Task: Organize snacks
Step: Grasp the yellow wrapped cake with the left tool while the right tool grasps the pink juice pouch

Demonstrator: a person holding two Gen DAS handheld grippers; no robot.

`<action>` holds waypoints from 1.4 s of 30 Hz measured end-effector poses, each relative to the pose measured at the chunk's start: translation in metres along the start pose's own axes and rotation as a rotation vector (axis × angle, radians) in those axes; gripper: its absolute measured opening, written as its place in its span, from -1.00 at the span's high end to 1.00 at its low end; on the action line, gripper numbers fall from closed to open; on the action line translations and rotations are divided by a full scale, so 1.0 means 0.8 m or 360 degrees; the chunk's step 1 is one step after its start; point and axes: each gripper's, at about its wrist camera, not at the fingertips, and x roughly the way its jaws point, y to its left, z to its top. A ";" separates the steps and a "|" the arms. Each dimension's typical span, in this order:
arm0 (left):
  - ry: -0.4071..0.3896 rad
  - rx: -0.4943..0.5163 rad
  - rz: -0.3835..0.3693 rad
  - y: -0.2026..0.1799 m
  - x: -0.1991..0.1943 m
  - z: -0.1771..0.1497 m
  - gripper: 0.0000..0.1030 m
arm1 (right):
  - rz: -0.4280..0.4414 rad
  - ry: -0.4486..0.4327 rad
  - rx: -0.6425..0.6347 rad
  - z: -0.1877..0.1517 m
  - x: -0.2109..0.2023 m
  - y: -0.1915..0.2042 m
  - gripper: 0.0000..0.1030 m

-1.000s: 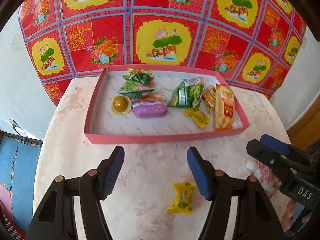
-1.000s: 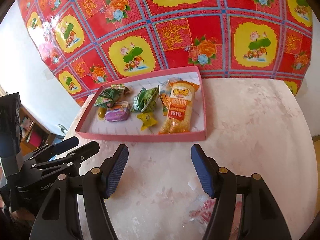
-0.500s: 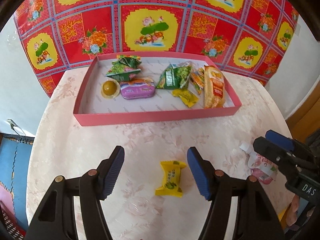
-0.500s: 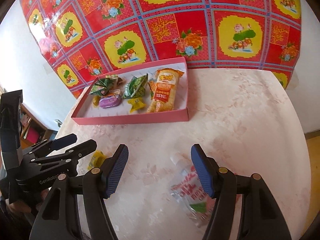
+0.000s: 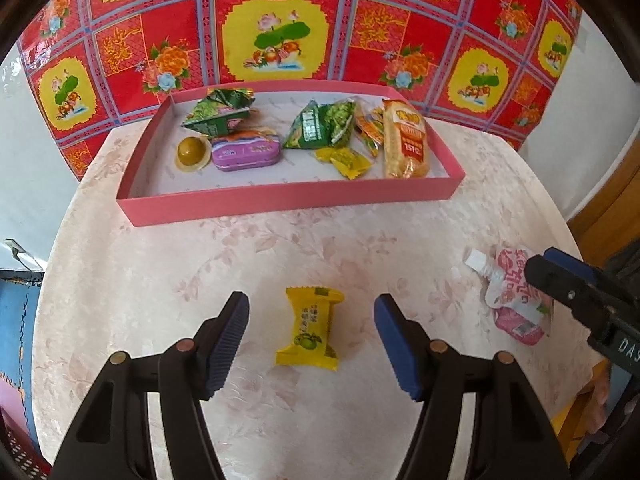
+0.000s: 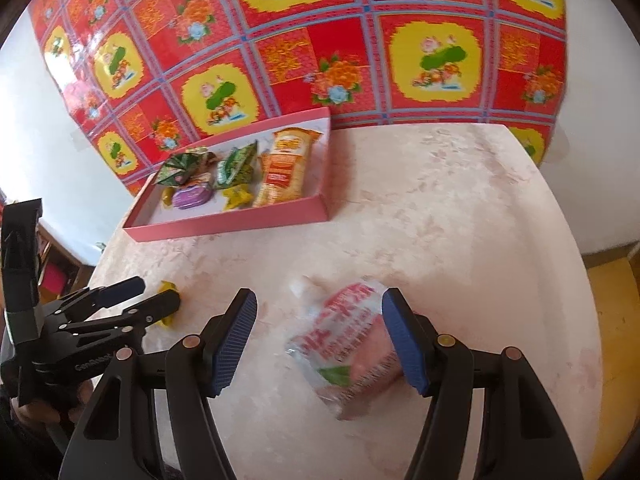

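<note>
A pink tray (image 5: 280, 198) at the table's far side holds several snacks: green packets, a purple tin, a yellow candy, a long orange pack. It also shows in the right wrist view (image 6: 224, 228). A yellow wrapped candy (image 5: 310, 328) lies on the table between the open fingers of my left gripper (image 5: 310, 340), which also shows in the right wrist view (image 6: 138, 300). A pink and white spouted pouch (image 6: 346, 336) lies between the open fingers of my right gripper (image 6: 318, 340). The pouch also shows in the left wrist view (image 5: 510, 294), beside my right gripper (image 5: 560, 276).
The round table (image 5: 200, 272) has a pale floral cloth. A red and yellow patterned sheet (image 5: 280, 32) hangs behind the tray. The table edge drops off to the left and right. A wooden door (image 5: 612, 208) is at the right.
Both grippers have pulled back from the tray and lowered toward the table. The yellow candy now lies between my left fingers and the pouch between my right fingers.
</note>
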 end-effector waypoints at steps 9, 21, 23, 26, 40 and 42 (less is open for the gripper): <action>0.0035 -0.0023 -0.0026 0.000 0.010 -0.005 -0.24 | -0.0043 0.0013 0.0077 -0.013 0.001 -0.030 -0.29; 0.0024 -0.0028 -0.0020 0.001 0.014 -0.007 -0.19 | -0.0019 0.0018 0.0109 -0.021 0.012 -0.032 -0.30; 0.0025 -0.0016 -0.0002 -0.001 0.014 -0.008 -0.19 | -0.0014 0.0013 0.0116 -0.022 0.011 -0.033 -0.30; 0.0028 0.0030 0.0042 -0.007 0.015 -0.010 -0.19 | 0.0020 0.0005 0.0122 -0.023 0.008 -0.032 -0.30; 0.0004 -0.0070 0.0008 0.019 0.008 -0.015 0.57 | 0.0094 0.0066 0.0010 -0.034 0.017 -0.006 -0.34; 0.0002 -0.0075 -0.0002 0.020 0.006 -0.015 0.57 | 0.0105 0.0075 -0.0017 -0.035 0.018 0.000 -0.34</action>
